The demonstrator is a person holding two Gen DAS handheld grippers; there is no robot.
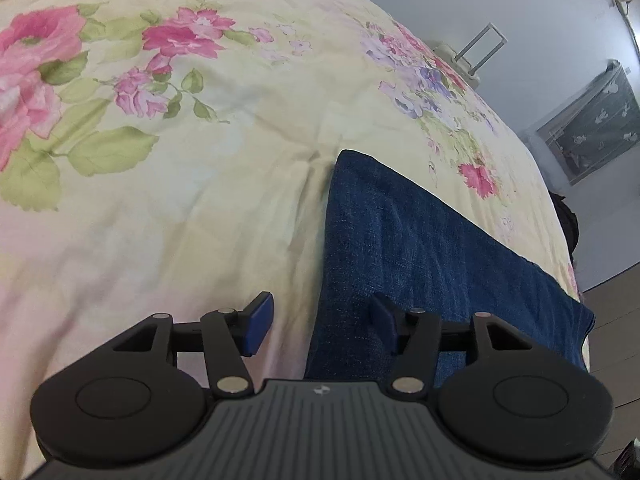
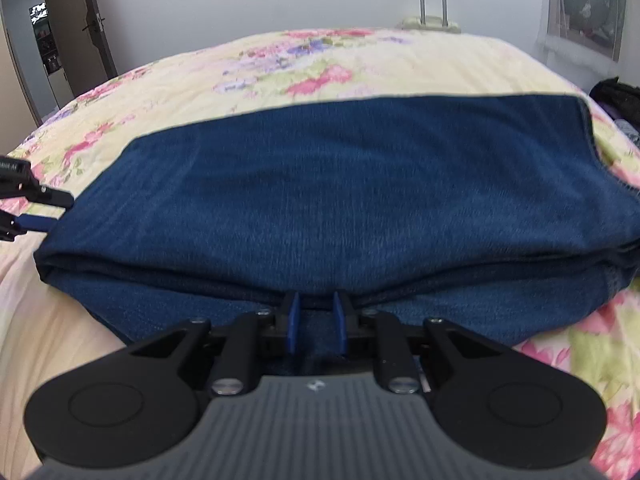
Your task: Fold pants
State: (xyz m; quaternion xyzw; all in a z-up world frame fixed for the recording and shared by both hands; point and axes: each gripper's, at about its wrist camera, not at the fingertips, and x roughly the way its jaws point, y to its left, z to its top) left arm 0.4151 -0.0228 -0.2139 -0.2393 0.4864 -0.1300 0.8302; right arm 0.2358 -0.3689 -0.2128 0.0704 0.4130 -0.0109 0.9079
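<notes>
Floral yellow bedspread (image 1: 208,184) underneath. Right gripper (image 2: 316,326), fingers narrowly parted, straddles near edge of folded dark-blue denim pants (image 2: 328,184); whether pinching, cannot tell. Left gripper (image 1: 320,324) spread wide over side edge. Likely final fold; next needs firm grip.

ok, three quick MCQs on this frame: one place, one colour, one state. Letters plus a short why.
1. Where do the pants lie?
A. on the floral bedspread
B. on the floor
C. on the suitcase

2. What colour are the pants?
A. black
B. dark blue
C. grey

3. How does the left tool stand?
A. shut on the pants
B. shut on the bedspread
C. open, straddling the pants' edge

Answers:
1 A, denim rests on flowered fabric in both views.
2 B, blue denim weave shows.
3 C, its fingers are wide apart with nothing clamped.
</notes>
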